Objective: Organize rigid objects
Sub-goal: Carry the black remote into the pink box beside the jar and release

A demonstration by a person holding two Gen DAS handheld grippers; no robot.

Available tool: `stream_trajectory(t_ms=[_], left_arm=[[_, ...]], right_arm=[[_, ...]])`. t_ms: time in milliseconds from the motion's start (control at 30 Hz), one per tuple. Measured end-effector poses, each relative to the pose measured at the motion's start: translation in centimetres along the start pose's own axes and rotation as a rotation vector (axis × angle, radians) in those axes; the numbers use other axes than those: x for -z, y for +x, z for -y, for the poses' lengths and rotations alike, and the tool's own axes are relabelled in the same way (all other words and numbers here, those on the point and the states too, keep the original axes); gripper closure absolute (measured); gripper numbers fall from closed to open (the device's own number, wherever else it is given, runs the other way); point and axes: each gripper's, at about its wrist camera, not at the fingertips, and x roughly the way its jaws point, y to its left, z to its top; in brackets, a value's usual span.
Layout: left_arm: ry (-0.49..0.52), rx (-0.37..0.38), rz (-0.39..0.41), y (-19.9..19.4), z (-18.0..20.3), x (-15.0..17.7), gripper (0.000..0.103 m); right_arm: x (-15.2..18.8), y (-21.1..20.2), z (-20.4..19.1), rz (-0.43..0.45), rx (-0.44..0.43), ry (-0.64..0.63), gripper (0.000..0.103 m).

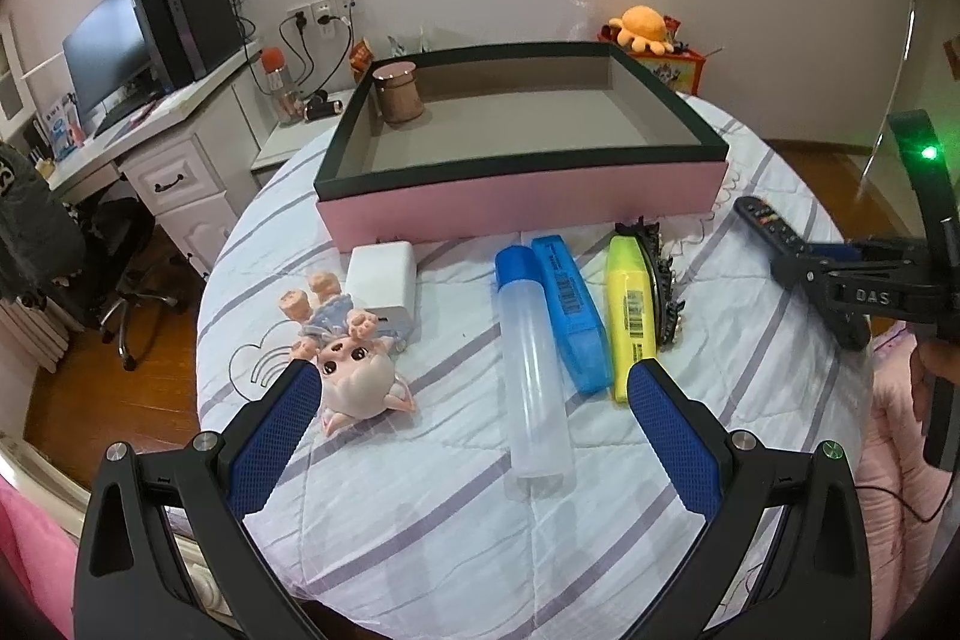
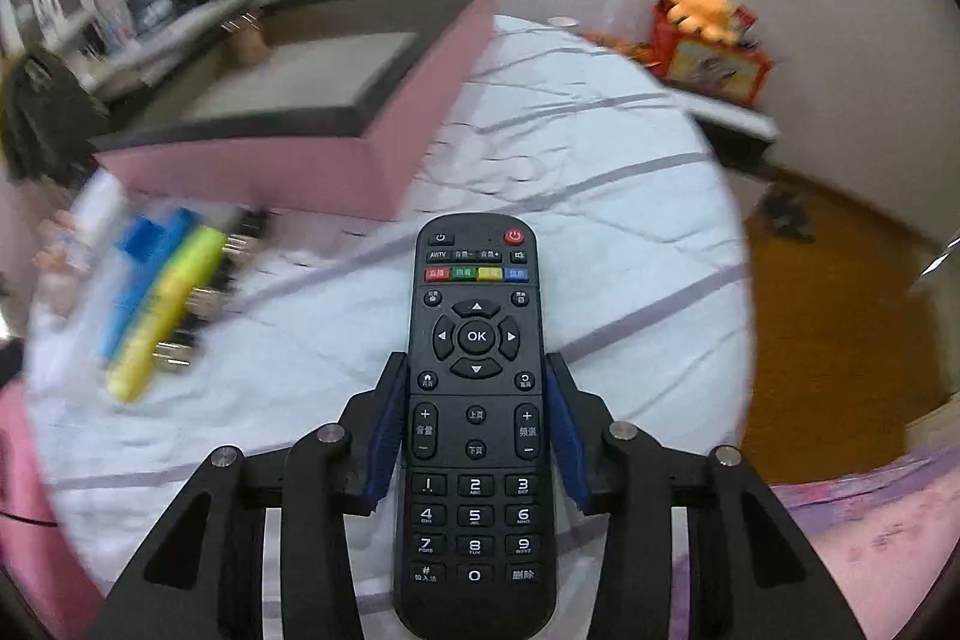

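**A:** how much room around the box (image 1: 516, 208)? Looks tight in the left wrist view.

**B:** The box sits mid-frame, pink walls, dark rim, mostly bare floor with just a cup (image 1: 397, 93) in its upper-left corner. Below its front wall things lie in a row: charger (image 1: 384, 280), doll (image 1: 348, 352), clear tube (image 1: 531, 370), blue marker (image 1: 570, 310), yellow marker (image 1: 630, 316), hair clip (image 1: 663, 280) touching the yellow one. Bare quilt (image 1: 420, 520) lower centre.

**A:** and the grippers?

**B:** Left gripper (image 1: 474, 388) is low in frame, jaws spread wide, nothing between them; the tube's bottom end lies in the gap, left finger just beside the doll's head. Right gripper (image 2: 477, 436) has its blue pads clamped on both sides of the remote (image 2: 477, 400), buttons up, above the quilt at the box's right corner. In the left view it's at the right edge, tilted.

**A:** background?

**B:** Desk with monitor (image 1: 102, 52) upper left, orange plush (image 1: 642, 28) upper right. Right view is motion-blurred.
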Motion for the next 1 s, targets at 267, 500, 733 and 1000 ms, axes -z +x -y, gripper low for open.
stream_trajectory(t_ms=[267,500,733,1000], left_arm=[[-0.042,0.005,0.052,-0.7,-1.9,-1.1,0.000],[-0.100,0.013,0.106,-0.6,-3.8,-3.8,0.000],[-0.142,-0.053,0.147,0.6,-7.0,-6.8,0.000],[-0.207,-0.091,0.116,5.1,-12.2,-9.9,0.000]], right_arm=[[-0.5,-3.6,-2.1,0.068,-0.139,0.031,0.059],[-5.2,-6.2,-8.5,0.153,-0.189,-0.053,0.059],[-11.1,-3.3,-14.1,0.148,-0.223,-0.098,0.059],[-16.9,2.2,-18.0,0.088,-0.225,-0.089,0.059]])
